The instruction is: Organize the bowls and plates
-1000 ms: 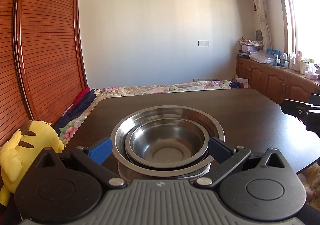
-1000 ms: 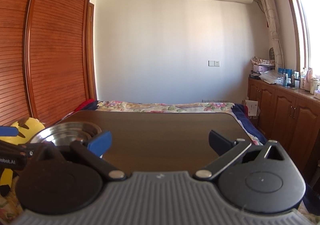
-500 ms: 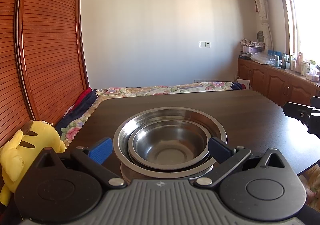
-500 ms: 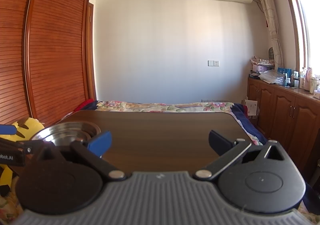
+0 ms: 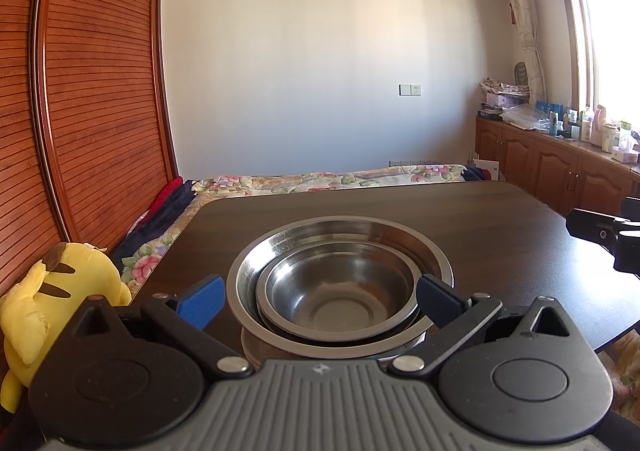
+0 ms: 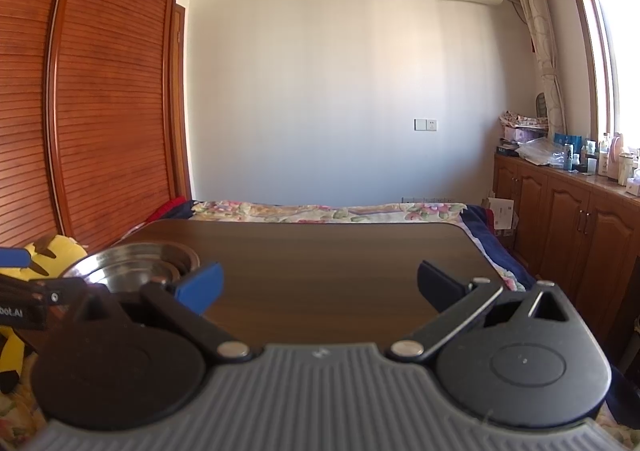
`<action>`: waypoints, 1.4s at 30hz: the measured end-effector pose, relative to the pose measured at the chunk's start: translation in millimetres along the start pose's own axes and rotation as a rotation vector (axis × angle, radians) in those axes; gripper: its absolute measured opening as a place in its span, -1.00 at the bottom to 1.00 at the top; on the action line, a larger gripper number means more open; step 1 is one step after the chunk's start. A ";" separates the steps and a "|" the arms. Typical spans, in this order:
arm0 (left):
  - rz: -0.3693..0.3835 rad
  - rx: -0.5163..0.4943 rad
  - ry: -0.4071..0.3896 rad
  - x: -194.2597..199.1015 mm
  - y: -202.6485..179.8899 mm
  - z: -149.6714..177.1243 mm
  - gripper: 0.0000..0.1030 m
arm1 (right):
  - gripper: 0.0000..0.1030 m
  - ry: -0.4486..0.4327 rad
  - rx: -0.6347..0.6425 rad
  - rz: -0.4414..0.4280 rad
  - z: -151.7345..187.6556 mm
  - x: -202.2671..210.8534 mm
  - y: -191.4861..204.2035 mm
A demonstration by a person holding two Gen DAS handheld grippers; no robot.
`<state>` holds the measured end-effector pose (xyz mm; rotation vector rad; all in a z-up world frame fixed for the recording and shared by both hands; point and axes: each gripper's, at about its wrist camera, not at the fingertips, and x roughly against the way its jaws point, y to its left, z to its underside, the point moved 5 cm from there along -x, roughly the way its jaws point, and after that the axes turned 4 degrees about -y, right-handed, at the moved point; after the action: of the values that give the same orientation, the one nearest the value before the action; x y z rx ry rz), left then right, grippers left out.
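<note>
Nested stainless-steel bowls (image 5: pixel 340 291) look light, rigid, slippery (thin rims suit pinching). Left gripper (image 5: pixel 320 297) and right gripper (image 6: pixel 320 285) gape, empty.

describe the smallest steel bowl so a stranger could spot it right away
Find the dark wooden table before the flowered bed. Near its left front corner sits a nested steel stack; the smallest bowl is innermost, inside the wide outer bowl.
</note>
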<state>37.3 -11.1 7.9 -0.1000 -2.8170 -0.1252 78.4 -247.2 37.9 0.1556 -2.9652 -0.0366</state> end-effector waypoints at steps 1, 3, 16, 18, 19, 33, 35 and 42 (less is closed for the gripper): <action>0.000 0.000 0.000 0.0 0.0 0.0 1.00 | 1.00 0.000 -0.001 0.001 0.1 0.0 0.0; 0.000 0.000 -0.001 0.1 0.0 0.0 1.00 | 1.00 0.001 -0.002 0.004 0.2 0.1 -0.1; -0.001 0.000 -0.003 0.1 0.4 -1.9 1.00 | 1.00 0.004 -0.012 0.010 1.0 1.0 -4.7; -0.001 0.000 -0.003 0.1 0.4 -1.8 1.00 | 1.00 0.005 -0.012 0.009 1.1 0.9 -4.9; -0.002 0.000 -0.003 0.2 0.5 -1.8 1.00 | 1.00 0.006 -0.012 0.009 1.2 0.9 -5.3; -0.002 0.000 -0.003 0.3 0.4 -2.0 1.00 | 1.00 0.007 -0.009 0.005 1.9 -1.5 -4.2; -0.002 0.000 -0.002 0.2 0.5 -2.0 1.00 | 1.00 0.008 -0.009 0.006 2.0 -1.5 -4.2; -0.002 -0.001 -0.003 0.3 0.3 -1.8 1.00 | 1.00 0.007 -0.010 0.005 1.9 -1.5 -4.4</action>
<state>37.5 -11.0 9.7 -0.0974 -2.8200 -0.1269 80.0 -251.4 35.6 0.1464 -2.9584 -0.0495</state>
